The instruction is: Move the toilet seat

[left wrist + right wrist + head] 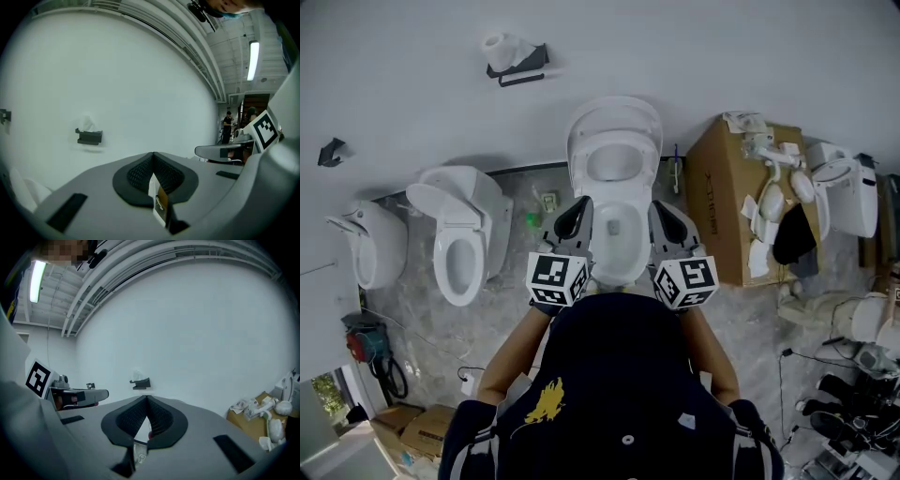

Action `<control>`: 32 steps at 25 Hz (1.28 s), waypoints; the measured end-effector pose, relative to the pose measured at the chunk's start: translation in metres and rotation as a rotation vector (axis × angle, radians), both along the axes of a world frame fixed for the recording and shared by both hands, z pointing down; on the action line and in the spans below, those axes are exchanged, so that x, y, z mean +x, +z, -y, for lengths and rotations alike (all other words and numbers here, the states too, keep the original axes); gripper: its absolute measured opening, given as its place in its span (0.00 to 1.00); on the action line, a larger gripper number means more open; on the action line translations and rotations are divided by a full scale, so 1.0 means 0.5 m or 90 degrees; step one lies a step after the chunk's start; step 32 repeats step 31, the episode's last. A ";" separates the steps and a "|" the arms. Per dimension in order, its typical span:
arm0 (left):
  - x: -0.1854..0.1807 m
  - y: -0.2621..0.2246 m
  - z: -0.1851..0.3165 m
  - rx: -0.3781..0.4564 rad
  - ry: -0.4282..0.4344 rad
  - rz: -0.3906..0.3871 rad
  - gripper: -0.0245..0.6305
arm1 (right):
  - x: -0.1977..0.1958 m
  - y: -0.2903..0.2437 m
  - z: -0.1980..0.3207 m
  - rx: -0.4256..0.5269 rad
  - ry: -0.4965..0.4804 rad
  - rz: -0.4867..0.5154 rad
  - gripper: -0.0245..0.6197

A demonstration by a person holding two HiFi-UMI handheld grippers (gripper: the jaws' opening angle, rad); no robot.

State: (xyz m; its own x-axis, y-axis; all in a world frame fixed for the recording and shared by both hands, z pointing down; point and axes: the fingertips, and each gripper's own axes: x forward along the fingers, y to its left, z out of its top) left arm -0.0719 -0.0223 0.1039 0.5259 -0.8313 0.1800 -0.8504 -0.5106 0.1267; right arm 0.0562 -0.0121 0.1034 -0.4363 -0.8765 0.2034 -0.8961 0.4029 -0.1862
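Observation:
A white toilet (617, 239) stands against the wall straight ahead of me. Its seat and lid (614, 150) are tilted up, leaning on the wall. My left gripper (574, 216) hovers over the bowl's left rim and my right gripper (667, 221) over its right rim. Both point at the wall. In the left gripper view the jaws (153, 158) are shut together with nothing between them, facing bare wall. The right gripper view shows the same: jaws (146, 401) shut and empty. Neither gripper touches the seat.
A second toilet (464, 230) and a wall fixture (375, 246) stand at the left. A cardboard box (727, 202) with white parts sits right of the toilet, with another toilet (846, 187) beyond. A paper holder (514, 58) hangs on the wall. Cables lie at lower right.

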 end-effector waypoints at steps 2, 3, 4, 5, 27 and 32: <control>0.003 -0.001 0.002 0.013 -0.003 0.020 0.07 | 0.000 -0.003 0.004 0.006 0.005 -0.004 0.08; 0.003 0.000 0.002 0.019 -0.004 0.028 0.07 | -0.001 -0.006 0.005 0.010 0.006 -0.006 0.08; 0.002 0.000 0.002 0.025 -0.006 0.038 0.07 | -0.002 -0.007 0.005 0.013 0.007 -0.007 0.08; 0.002 -0.001 0.002 0.032 -0.010 0.050 0.07 | -0.003 -0.009 0.005 0.015 0.006 -0.009 0.08; 0.053 -0.013 0.003 0.115 0.010 0.172 0.07 | -0.008 -0.009 0.008 0.018 -0.001 -0.028 0.08; 0.053 -0.002 0.003 0.107 0.014 0.177 0.07 | -0.016 -0.007 0.009 0.017 -0.006 -0.031 0.08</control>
